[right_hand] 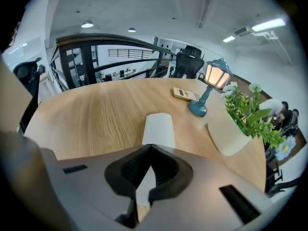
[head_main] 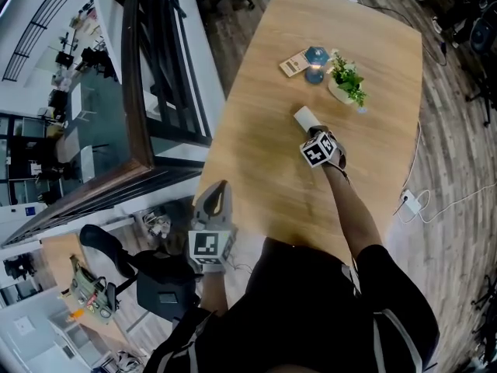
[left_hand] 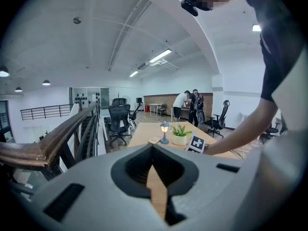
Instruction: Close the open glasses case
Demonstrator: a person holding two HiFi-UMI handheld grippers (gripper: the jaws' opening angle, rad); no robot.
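A white glasses case (head_main: pixel 305 117) lies on the wooden table (head_main: pixel 264 154); in the right gripper view the glasses case (right_hand: pixel 159 128) is a smooth rounded oblong with no raised lid showing. My right gripper (head_main: pixel 314 133) is right at the case's near end, pointing steeply down. In its own view the right gripper (right_hand: pixel 150 148) is shut, its tips meeting just over the case's near end with nothing between them. My left gripper (head_main: pixel 217 189) hangs at the table's near left edge, far from the case. The left gripper (left_hand: pixel 153 149) is shut and empty.
Beyond the case stand a small blue lamp (head_main: pixel 315 62), a plant in a white pot (head_main: pixel 345 80) and a flat card (head_main: pixel 293 64). A dark railing (head_main: pixel 144 92) runs left of the table. A charger with its cable (head_main: pixel 410 201) lies on the floor at the right.
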